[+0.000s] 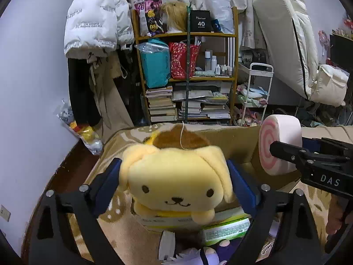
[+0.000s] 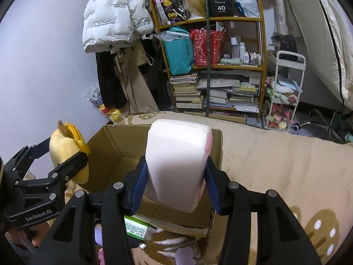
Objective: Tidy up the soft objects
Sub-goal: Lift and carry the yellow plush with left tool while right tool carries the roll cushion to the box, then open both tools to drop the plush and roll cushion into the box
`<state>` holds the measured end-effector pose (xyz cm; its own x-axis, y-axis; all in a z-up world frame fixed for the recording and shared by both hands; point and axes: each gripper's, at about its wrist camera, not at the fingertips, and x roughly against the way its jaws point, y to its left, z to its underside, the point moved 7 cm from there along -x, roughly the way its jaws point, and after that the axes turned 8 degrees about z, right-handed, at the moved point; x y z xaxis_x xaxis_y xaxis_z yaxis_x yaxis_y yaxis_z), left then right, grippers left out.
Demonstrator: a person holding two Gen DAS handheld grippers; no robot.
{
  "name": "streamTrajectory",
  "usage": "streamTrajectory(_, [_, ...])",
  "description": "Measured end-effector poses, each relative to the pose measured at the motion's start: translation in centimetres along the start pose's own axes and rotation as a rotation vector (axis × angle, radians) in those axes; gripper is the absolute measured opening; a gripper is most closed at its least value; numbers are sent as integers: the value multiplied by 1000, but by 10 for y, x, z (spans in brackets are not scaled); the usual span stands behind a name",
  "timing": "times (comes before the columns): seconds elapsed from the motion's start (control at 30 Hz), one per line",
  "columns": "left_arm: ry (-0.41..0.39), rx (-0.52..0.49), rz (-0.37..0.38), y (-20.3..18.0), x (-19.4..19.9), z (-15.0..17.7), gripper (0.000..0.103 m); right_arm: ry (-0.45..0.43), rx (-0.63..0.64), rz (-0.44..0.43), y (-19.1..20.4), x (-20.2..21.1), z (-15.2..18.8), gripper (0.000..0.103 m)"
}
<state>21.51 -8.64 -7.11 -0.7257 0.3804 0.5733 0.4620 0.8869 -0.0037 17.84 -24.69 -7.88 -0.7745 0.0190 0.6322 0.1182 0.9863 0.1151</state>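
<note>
A yellow plush dog [image 1: 176, 176] with a brown cap hangs between the blue pads of my left gripper [image 1: 175, 181], which is shut on its head at both ears. It hangs by the left wall of an open cardboard box [image 2: 110, 145]. My right gripper [image 2: 176, 176] is shut on a pink-and-white swirl roll cushion [image 2: 176, 161], held over the box's near wall. In the left wrist view the roll's spiral face [image 1: 268, 148] shows at the right, above the box [image 1: 238, 145]. In the right wrist view the plush [image 2: 64, 148] appears at the far left.
The box stands on a beige rug [image 2: 275, 154] with brown spotted shapes. A green package [image 1: 225, 229] and purple soft items [image 1: 209, 254] lie under the grippers. Behind stand a wooden bookshelf [image 1: 187, 77], a white trolley [image 1: 256, 92], hanging coats [image 1: 92, 26] and a leaning mattress [image 1: 286, 39].
</note>
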Motion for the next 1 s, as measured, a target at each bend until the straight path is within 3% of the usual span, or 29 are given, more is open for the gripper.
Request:
streamTrajectory(0.13, [15,-13,3,-1,1,1,100,4,-14,-21,1,2,1,66])
streamTrajectory(0.33, [22,10,-8,1,4,2,101,-6,-8,-15,4,8,0,80])
streamTrajectory(0.43, [30,1,-14,0,6,7,101,-11,-19,-11,3,11,2,92])
streamTrajectory(0.67, [60,-11,-47,-4,16,18,101,-22,-7,-4,6,23,5,100])
streamTrajectory(1.0, [122,-4,-74,-10,46,32,101,-25,-45,11,-5,47,9,101])
